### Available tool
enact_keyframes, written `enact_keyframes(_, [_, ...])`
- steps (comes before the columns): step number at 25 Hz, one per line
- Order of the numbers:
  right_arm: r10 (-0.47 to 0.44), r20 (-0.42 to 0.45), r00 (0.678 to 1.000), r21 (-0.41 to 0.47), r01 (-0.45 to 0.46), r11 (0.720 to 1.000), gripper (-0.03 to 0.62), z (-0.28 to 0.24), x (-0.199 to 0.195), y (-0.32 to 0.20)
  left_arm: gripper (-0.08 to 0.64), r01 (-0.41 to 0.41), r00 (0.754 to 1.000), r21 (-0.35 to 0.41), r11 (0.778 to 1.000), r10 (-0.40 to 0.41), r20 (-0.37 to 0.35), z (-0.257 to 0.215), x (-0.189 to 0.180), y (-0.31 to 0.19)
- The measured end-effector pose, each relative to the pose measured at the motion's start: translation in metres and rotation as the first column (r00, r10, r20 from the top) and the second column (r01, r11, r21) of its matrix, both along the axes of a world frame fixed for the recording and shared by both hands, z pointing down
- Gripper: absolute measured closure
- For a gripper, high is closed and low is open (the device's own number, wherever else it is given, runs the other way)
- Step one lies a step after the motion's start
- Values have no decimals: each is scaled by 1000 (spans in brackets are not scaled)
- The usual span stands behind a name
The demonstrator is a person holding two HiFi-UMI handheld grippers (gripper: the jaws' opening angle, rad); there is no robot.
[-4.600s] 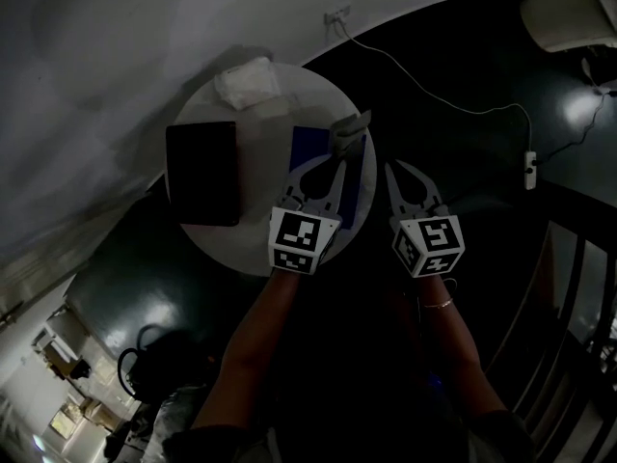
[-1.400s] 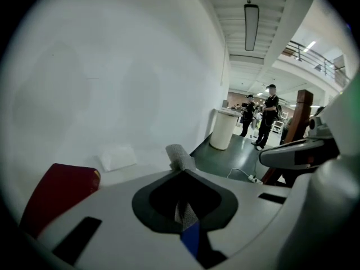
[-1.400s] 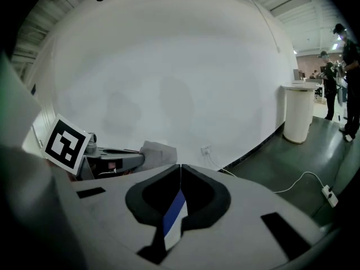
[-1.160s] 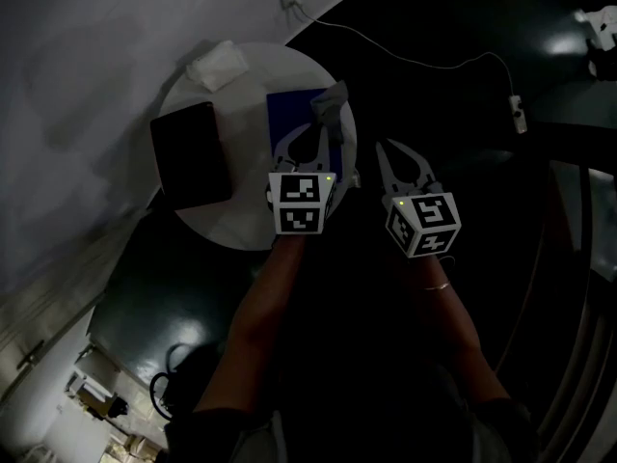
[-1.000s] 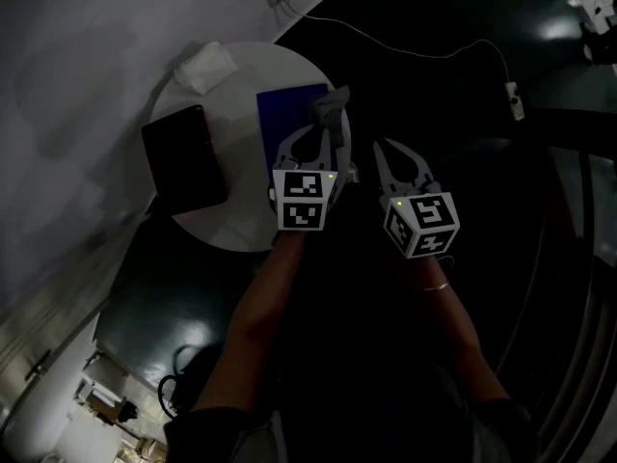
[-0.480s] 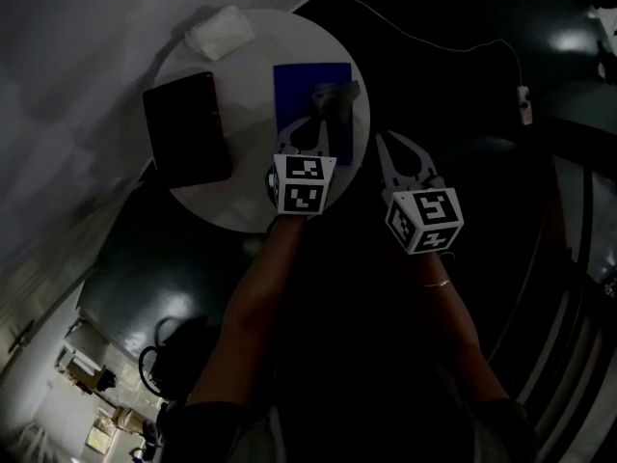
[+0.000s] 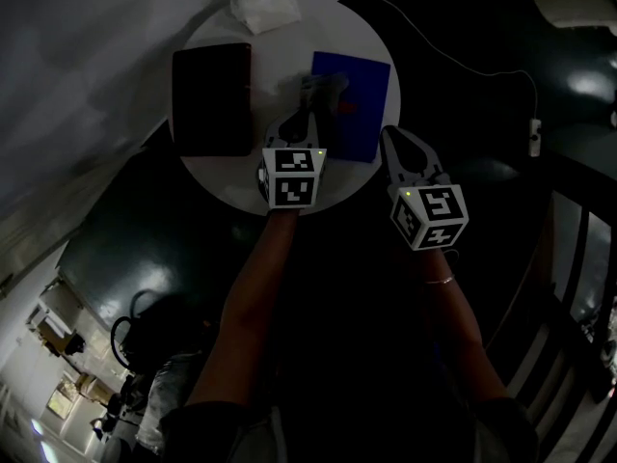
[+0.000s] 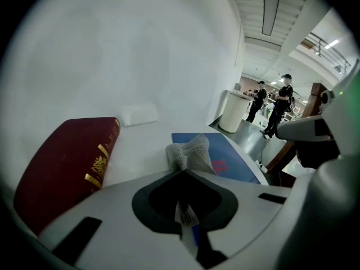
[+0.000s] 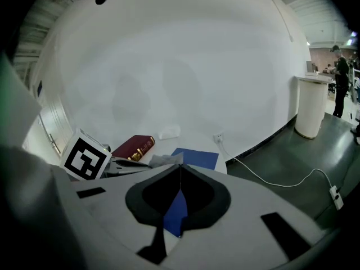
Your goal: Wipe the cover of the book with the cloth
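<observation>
A blue book (image 7: 355,109) lies flat on the right part of a round white table (image 7: 227,177). A grey cloth (image 7: 324,89) rests at the book's left edge, and my left gripper (image 7: 310,112) is shut on it. In the left gripper view the cloth (image 8: 189,153) bunches just past the jaw tips, with the blue book (image 8: 228,163) behind it to the right. My right gripper (image 7: 388,136) is shut with nothing in it, just off the book's near right corner; its view looks over the blue book (image 9: 195,158).
A dark red book (image 7: 210,99) with gold print lies on the table's left half. A white folded cloth (image 7: 267,6) sits at the far rim. A white cable (image 7: 453,51) runs over the dark floor to a power strip (image 7: 535,138). People stand far off (image 8: 280,103).
My left gripper has dragged the cloth leftward over the blue cover, from its right side to its left edge. The right gripper has stayed beside the book.
</observation>
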State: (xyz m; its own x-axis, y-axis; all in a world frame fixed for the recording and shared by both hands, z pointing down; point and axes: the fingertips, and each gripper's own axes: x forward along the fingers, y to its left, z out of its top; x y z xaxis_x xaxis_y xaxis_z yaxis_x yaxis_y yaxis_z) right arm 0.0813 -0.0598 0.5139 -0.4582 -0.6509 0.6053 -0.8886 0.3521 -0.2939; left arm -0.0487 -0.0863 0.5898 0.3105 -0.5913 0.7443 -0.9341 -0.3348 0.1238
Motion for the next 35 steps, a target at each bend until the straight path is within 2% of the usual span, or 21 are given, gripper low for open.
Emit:
enact_keyframes(11, [-66,5,998,12,66,998,563,-7,-18,6,537,99,994,28,995,-100,49,-13,-41,13])
enact_keyframes(16, [-74,7,997,18,74,997,563,-13,-21,11,537,114,990,51,992,-117,78,-20,-50,21])
enact_keyframes(20, [-76,6,997,25,75,997,563,-19,-22,15,537,130,988,82,988,-136,73,-35,-57,23])
enact_keyframes(28, [-50,8,999,43,49,998,563,-31,-19,19,537,98,992,147,984,-108,61,-73,-56,21])
enact_keyframes(35, [32,18,999,58,-33,998,563,-39,3,25,537,5,1000,163,987,-10,26,-85,-19,21])
